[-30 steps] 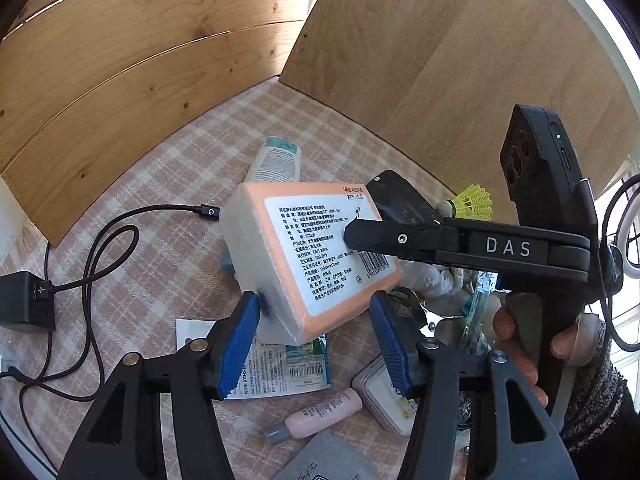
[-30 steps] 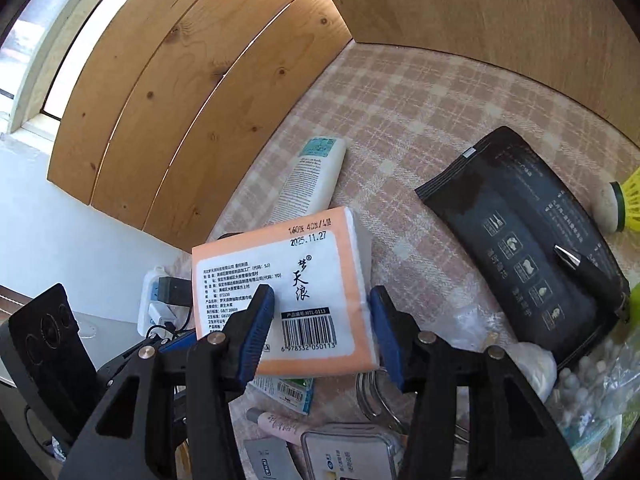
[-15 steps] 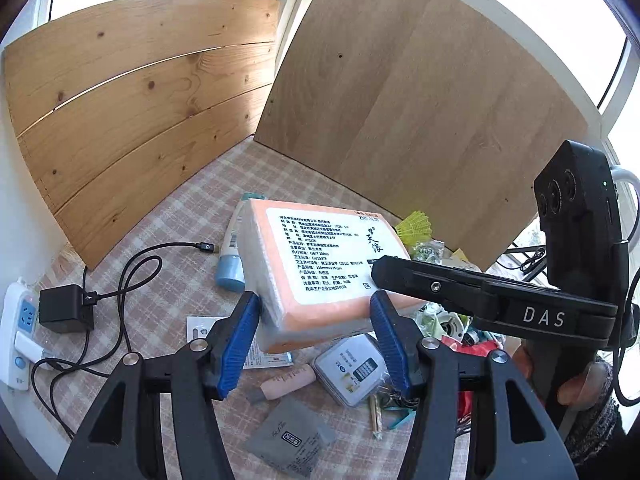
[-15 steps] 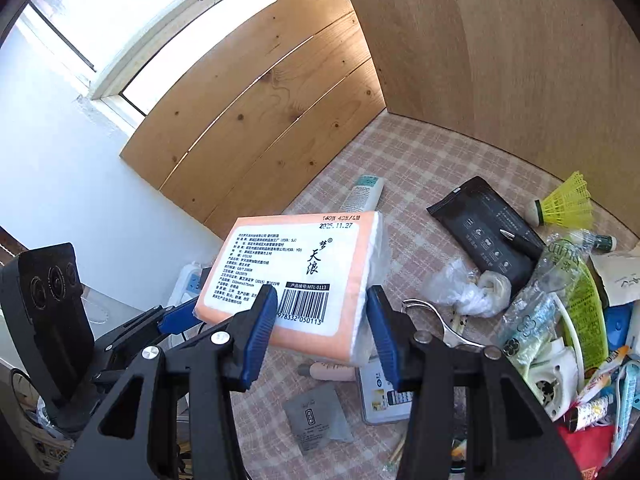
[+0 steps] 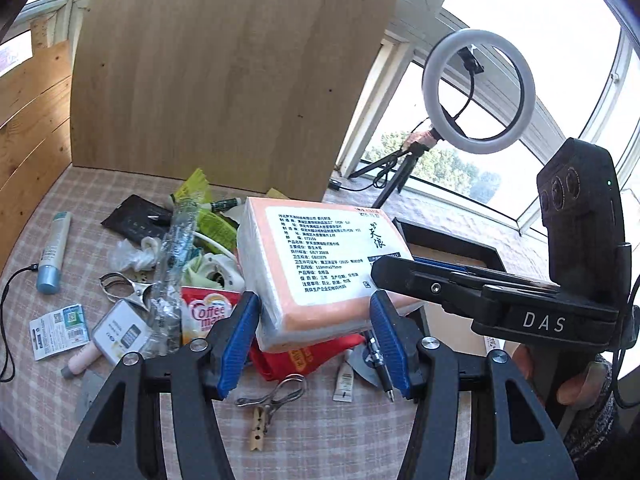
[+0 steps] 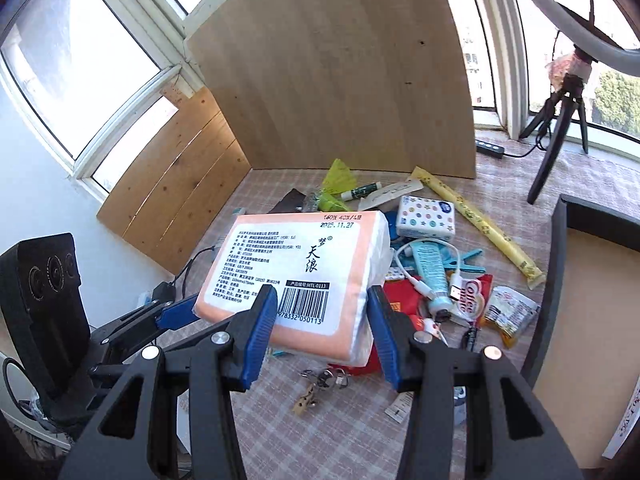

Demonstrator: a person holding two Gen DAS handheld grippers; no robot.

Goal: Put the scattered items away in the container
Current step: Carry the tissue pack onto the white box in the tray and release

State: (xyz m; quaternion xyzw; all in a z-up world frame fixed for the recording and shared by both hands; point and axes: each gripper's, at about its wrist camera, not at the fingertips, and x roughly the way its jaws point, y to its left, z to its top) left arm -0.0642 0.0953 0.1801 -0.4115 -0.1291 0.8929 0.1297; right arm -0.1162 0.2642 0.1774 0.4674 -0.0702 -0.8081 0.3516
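An orange and white tissue pack (image 5: 316,268) is held in the air between both grippers. My left gripper (image 5: 316,344) is shut on its near end; my right gripper (image 6: 322,332) is shut on the barcode end (image 6: 296,276). The pack hangs above the clutter on the checked tablecloth. A dark-rimmed box (image 5: 452,248) with a tan bottom lies just right of the pack; its rim also shows at the right of the right wrist view (image 6: 560,264). The right gripper's body (image 5: 520,300) crosses the left wrist view.
Scattered items lie under the pack: a Coffee mate sachet (image 5: 208,312), metal clips (image 5: 124,288), a clothes peg (image 5: 264,412), a pen (image 5: 380,364), a blue tube (image 5: 52,252), a dotted tissue pack (image 6: 426,218), a long yellow sleeve (image 6: 480,224). A wooden board (image 5: 224,80) stands behind. A ring light (image 5: 476,92) stands at the right.
Both grippers have lifted the tissue pack and carried it to the right, from over the left side of the table to beside the dark-rimmed box.
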